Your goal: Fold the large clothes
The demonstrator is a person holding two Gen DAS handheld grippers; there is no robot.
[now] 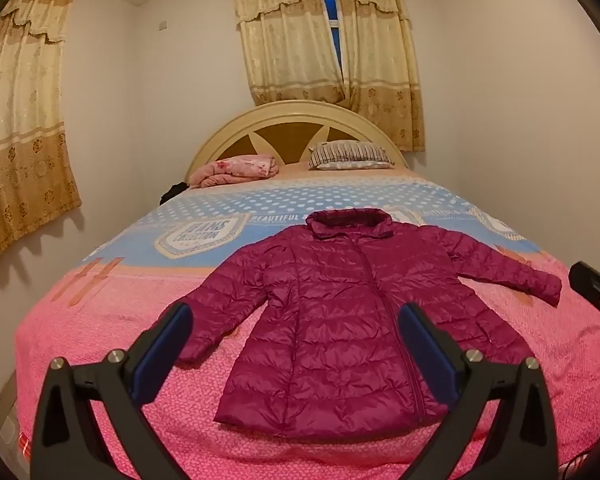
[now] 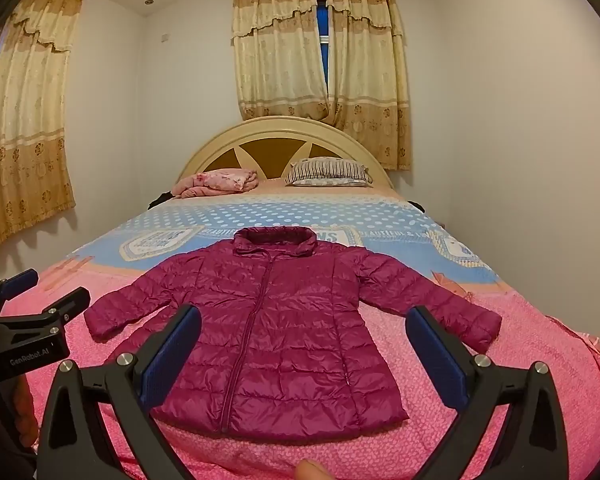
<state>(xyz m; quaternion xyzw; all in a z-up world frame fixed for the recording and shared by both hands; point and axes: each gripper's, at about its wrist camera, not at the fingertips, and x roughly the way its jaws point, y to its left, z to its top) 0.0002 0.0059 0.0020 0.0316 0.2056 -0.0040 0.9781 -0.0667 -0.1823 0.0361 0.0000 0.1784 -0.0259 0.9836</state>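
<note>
Fingers of your left gripper (image 1: 296, 344) stand wide apart with nothing between the pads, hovering above the bed (image 1: 100, 360). From the left wrist, the magenta puffer jacket (image 1: 340, 320) lies flat and zipped, front up, just beyond the fingertips: its body spans the gap between them, one cuff sits beside the left finger, the other sleeve stretches out past the right finger toward your right gripper (image 1: 596, 292) at the frame edge.

From the right wrist, your right gripper (image 2: 304, 344) is likewise wide and empty. The jacket (image 2: 284, 320) fills the space between and beyond the fingers, collar at the far end, hem nearest you, the right cuff just beyond the right finger. Your left gripper (image 2: 32, 300) shows off to the left.

Expect the jacket to be light, soft and puffy, with a slick shell that may slip. Pinching a cuff or the sleeve end deeply looks like the safest first hold.
</note>
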